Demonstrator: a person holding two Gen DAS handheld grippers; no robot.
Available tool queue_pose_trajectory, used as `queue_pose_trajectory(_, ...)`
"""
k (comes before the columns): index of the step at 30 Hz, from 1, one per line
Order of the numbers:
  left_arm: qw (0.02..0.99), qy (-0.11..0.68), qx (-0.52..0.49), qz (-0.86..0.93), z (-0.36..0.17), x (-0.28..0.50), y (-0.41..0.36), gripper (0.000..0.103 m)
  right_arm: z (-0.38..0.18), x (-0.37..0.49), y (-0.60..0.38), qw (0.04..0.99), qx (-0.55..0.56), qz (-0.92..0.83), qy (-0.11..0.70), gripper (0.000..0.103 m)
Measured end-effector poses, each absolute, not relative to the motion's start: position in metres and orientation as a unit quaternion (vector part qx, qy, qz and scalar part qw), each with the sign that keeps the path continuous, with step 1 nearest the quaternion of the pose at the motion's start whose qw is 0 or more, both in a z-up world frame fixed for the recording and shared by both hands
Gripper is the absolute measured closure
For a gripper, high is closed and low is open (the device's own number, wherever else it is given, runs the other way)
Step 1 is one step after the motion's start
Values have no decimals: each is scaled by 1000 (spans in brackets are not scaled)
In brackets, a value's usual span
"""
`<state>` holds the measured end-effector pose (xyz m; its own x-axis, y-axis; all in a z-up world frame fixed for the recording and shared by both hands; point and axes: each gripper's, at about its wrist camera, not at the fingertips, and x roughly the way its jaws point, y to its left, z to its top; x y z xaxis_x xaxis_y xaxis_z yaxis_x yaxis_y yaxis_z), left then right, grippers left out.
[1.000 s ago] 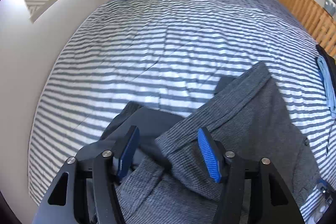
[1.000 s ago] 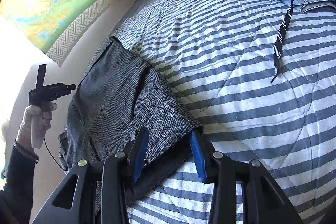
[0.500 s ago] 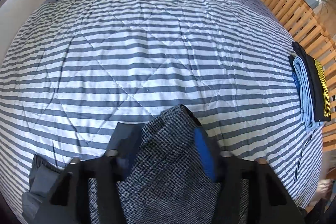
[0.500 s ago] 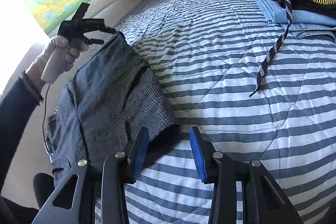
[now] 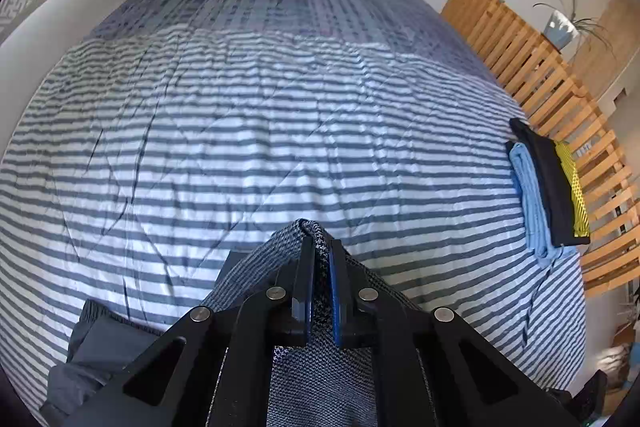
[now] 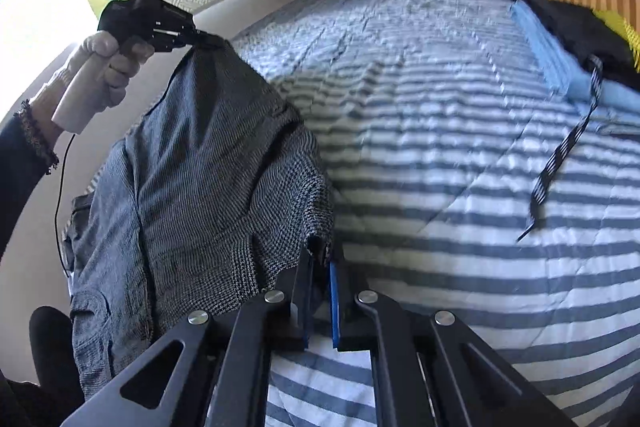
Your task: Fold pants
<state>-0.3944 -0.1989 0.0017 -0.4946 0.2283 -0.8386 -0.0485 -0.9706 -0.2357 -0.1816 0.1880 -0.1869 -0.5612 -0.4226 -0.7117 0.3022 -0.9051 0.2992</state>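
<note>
Clamping now, both hand-held grippers — left (image 5: 320, 247), right (image 6: 322, 263) — on grey pants (image 6: 208, 187), newly lifted off striped bedspread (image 6: 440, 187).

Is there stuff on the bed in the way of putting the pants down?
Nothing visible. Both grippers pinch the pants over bare striped quilt. The folded clothes pile lies off at the bed's edge.
</note>
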Motion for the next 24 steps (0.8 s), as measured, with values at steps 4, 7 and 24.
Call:
queue_pose_trajectory(4,108,-80,-467,874,41,-407,-164,97,-146,-172,213,158,356,-919,-58,98)
queue_pose_trajectory(7,130,-84,-456,876,51,-426,-132,97,-126,-171,242,102,322,-940,-49,97)
queue_pose_trajectory(24,82,-44,-528,844,-2,-274,-238,40,-137,-171,260,183,425,-881,-92,78)
